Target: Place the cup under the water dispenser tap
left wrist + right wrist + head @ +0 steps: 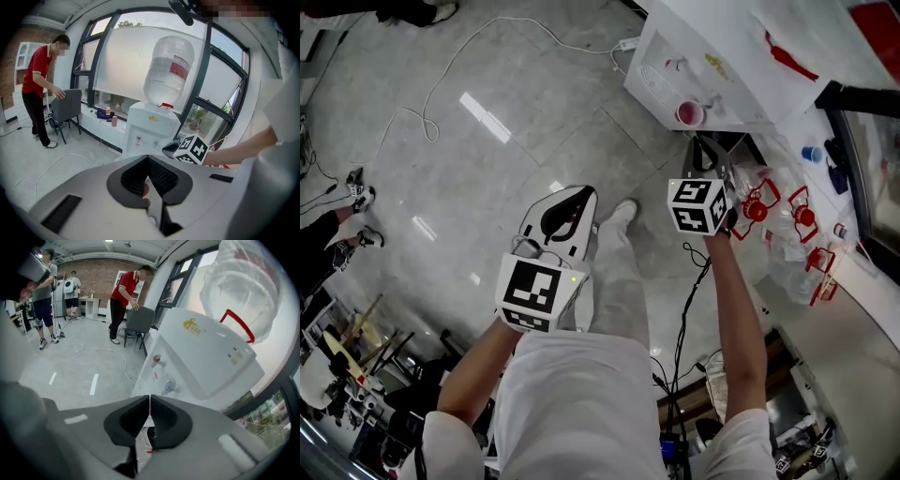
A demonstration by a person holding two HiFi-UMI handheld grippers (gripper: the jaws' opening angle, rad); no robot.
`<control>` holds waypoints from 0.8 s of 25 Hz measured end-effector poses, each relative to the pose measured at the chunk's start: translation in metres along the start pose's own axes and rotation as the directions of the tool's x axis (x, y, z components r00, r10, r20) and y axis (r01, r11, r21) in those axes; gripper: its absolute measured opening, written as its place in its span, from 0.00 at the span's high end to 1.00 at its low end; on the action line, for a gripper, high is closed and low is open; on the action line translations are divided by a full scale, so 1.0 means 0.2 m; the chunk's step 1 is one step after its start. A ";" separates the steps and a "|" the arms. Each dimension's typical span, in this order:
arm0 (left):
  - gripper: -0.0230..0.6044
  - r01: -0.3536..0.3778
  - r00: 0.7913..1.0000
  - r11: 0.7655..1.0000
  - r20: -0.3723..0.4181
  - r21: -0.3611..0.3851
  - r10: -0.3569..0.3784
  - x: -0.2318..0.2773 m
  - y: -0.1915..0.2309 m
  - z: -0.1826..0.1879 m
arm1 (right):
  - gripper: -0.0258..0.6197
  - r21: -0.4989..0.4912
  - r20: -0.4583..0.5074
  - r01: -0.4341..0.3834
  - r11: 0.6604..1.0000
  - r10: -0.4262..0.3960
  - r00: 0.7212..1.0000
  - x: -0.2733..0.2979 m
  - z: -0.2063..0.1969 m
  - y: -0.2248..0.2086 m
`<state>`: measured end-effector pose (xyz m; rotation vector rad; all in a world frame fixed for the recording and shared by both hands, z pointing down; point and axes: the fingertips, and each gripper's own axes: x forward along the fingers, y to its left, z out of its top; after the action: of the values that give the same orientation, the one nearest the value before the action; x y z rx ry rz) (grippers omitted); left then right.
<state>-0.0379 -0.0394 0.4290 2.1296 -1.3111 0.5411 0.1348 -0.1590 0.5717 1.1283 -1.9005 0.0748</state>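
The pink cup (689, 113) stands upright in the tap recess at the front of the white water dispenser (727, 66). My right gripper (705, 148) hovers just in front of it, apart from it, jaws shut with nothing in them. In the right gripper view the shut right gripper (149, 400) points at the dispenser's red tap (158, 359) and blue tap (170, 386); its jaws hide the cup. My left gripper (579, 195) hangs lower left over the floor, shut and empty. In the left gripper view the left gripper (148, 158) faces the dispenser (149, 123) and its bottle (168, 70).
Spare water bottles with red handles (783, 225) lie right of the dispenser. A white cable (441, 80) runs across the floor. A person in a red shirt (38, 89) stands at a grey chair (67, 107) by the window sill. More people (44, 296) stand further back.
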 end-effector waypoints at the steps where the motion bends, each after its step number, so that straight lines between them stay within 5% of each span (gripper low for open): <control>1: 0.95 -0.001 1.000 1.000 -0.001 0.004 0.001 -0.02 -0.01 0.01 | 0.93 0.005 0.008 0.000 1.000 0.000 1.000 -0.03 0.02 0.00; 20: 0.95 0.013 0.991 1.000 0.133 0.001 -0.013 -0.32 -0.14 0.40 | 0.94 0.165 0.214 -0.034 0.986 -0.002 0.977 -0.88 0.53 -0.14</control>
<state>-0.0377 -0.0388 0.3221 2.2052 -1.3676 0.3996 0.1162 -0.1045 0.3715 1.2769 -2.1260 0.1295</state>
